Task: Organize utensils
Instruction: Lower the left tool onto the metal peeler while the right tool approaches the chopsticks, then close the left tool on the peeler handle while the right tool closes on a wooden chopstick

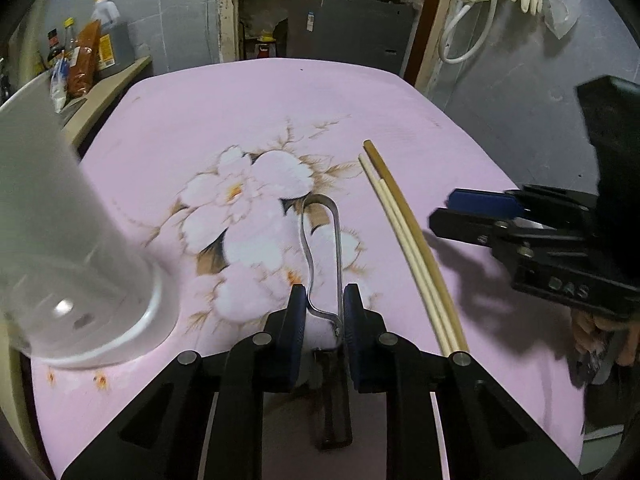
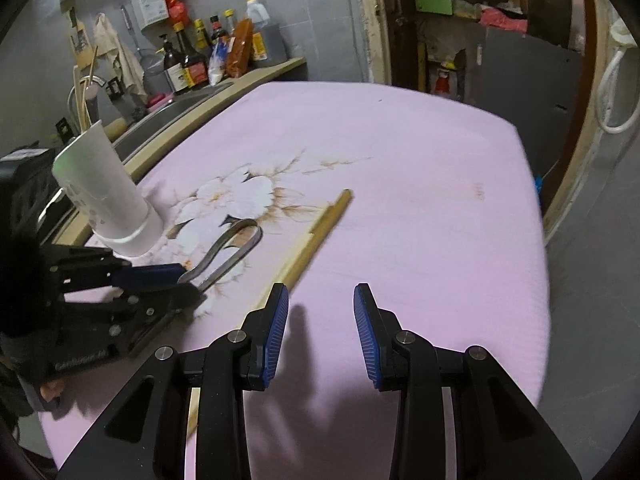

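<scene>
Metal tongs (image 1: 338,240) lie on the pink flowered tablecloth (image 1: 240,100), their loop end pointing away. My left gripper (image 1: 324,296) is shut on their near end, both blue pads pressing the two arms; from the right wrist view it (image 2: 188,280) holds the tongs (image 2: 224,244) low over the cloth. A few wooden chopsticks (image 1: 404,232) lie side by side just right of the tongs. My right gripper (image 2: 320,292) is open and holds nothing, with the chopsticks (image 2: 316,236) running under its left finger. A tall white utensil holder (image 2: 108,200) stands at the left with sticks in it.
The holder (image 1: 80,260) looms close on the left of my left gripper. A counter with sauce bottles (image 2: 192,60) and a sink runs along the table's far left edge. The table's right edge (image 2: 536,240) drops to the grey floor. Shelves stand behind.
</scene>
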Motion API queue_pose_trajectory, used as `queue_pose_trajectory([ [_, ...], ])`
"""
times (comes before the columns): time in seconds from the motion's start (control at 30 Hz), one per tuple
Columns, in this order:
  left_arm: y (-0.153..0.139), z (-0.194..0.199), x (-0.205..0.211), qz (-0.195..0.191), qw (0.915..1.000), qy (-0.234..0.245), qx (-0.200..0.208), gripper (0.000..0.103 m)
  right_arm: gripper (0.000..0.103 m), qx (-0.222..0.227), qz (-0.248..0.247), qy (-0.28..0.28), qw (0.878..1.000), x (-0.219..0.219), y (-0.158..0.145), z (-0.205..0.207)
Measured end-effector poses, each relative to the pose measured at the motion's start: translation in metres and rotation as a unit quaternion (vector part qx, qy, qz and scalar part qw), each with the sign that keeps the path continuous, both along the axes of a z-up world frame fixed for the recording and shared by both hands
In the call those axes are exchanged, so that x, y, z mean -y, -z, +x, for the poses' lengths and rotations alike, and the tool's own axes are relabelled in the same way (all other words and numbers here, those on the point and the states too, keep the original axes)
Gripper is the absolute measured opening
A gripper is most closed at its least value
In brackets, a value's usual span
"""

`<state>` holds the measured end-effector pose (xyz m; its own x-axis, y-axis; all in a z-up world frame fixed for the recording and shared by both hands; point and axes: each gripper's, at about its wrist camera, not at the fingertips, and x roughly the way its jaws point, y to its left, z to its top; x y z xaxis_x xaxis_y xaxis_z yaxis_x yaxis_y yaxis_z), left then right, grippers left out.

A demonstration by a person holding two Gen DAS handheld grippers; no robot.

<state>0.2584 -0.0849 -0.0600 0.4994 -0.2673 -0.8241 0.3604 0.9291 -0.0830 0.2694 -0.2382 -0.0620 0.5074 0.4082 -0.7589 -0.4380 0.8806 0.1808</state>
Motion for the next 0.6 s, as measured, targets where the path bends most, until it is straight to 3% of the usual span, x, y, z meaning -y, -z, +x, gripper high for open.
queue_pose_trajectory([
  [0.33, -0.005, -0.018, -0.012, -0.020, 0.9997, -0.012, -0.004, 0.016, 0.034, 0.017, -0.078, -0.024, 0.997, -0.033, 0.003, 0.002],
  [0.47, -0.007, -0.019, -0.011, -0.026, 0.9995, -0.016, -0.007, 0.016, 0.031, 0.011, -0.097, -0.025, 0.995, -0.038, 0.003, 0.004],
  [0.6, -0.009, -0.019, -0.012, -0.032, 0.9990, -0.027, -0.012, 0.016, 0.019, 0.009, -0.125, -0.029, 0.992, -0.036, 0.002, -0.001],
])
